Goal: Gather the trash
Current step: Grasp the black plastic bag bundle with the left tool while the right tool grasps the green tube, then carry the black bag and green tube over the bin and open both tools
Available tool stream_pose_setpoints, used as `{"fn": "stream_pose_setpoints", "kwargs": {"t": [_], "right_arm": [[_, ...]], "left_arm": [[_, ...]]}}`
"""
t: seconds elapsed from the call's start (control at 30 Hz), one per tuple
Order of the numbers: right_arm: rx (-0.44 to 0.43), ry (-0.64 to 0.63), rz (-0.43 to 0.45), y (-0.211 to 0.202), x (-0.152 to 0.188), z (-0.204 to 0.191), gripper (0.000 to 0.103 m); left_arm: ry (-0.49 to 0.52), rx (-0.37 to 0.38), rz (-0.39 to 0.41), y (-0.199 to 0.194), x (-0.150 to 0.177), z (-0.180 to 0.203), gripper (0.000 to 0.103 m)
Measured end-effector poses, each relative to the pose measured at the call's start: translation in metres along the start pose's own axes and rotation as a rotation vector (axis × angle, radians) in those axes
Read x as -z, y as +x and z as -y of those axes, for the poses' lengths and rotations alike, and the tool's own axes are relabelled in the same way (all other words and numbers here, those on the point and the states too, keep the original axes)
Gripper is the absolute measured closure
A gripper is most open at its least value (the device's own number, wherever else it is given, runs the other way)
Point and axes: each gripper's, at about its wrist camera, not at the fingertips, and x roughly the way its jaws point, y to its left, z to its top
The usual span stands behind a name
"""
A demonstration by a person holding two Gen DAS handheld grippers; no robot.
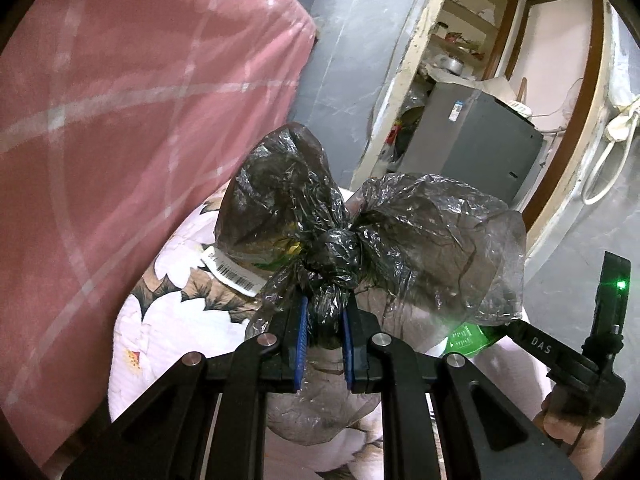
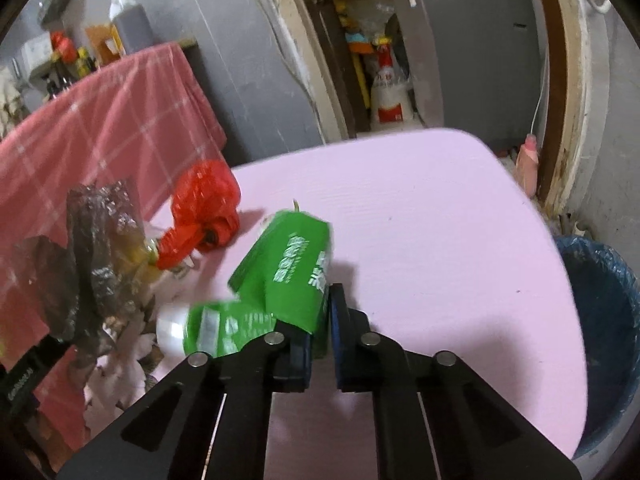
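Note:
My left gripper [image 1: 325, 316] is shut on the knotted neck of a dark translucent trash bag [image 1: 340, 248] and holds it above a floral quilt [image 1: 176, 320]. The same bag [image 2: 96, 264] hangs at the left of the right wrist view. My right gripper [image 2: 320, 320] is shut on a crushed green carton [image 2: 288, 268] above the pink table [image 2: 440, 220]. A green bottle with a white cap [image 2: 200, 328] lies just left of the carton. A knotted red plastic bag [image 2: 204, 208] lies on the table further back. The right gripper's body [image 1: 576, 356] shows at the left view's right edge.
A bin lined with a blue bag [image 2: 604, 308] stands at the table's right edge. A pink checked cloth [image 2: 108, 128] covers furniture at the left. A grey fridge [image 1: 476, 136] stands in the doorway behind. A pink bottle [image 2: 528, 164] stands on the floor by the door frame.

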Motion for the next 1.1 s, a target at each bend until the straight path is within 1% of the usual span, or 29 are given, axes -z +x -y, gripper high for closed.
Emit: {"fn": "stream_pose_setpoints", "kwargs": {"t": [0.23, 0.47, 0.6, 0.8, 0.93, 1.1], "right_arm": [[0.029, -0.041, 0.098, -0.031, -0.001, 0.004, 0.100], [0.083, -0.058, 0.174, -0.066, -0.008, 0.029, 0.100], [0.131, -0.053, 0.210, -0.087, -0.012, 0.051, 0.100], [0.218, -0.042, 0.267, -0.126, -0.014, 0.097, 0.100], [0.289, -0.036, 0.298, -0.147, -0.011, 0.134, 0.100], [0.370, -0.024, 0.325, -0.163, 0.000, 0.176, 0.100]], "left_arm": [[0.030, 0.029, 0.019, -0.010, 0.013, 0.019, 0.092], [0.073, 0.085, 0.015, -0.006, 0.020, 0.059, 0.092], [0.105, 0.132, 0.016, 0.001, 0.027, 0.095, 0.092], [0.160, 0.208, 0.008, 0.020, 0.042, 0.160, 0.092], [0.211, 0.250, 0.005, 0.034, 0.058, 0.209, 0.092], [0.267, 0.295, 0.013, 0.053, 0.076, 0.263, 0.092]]}}
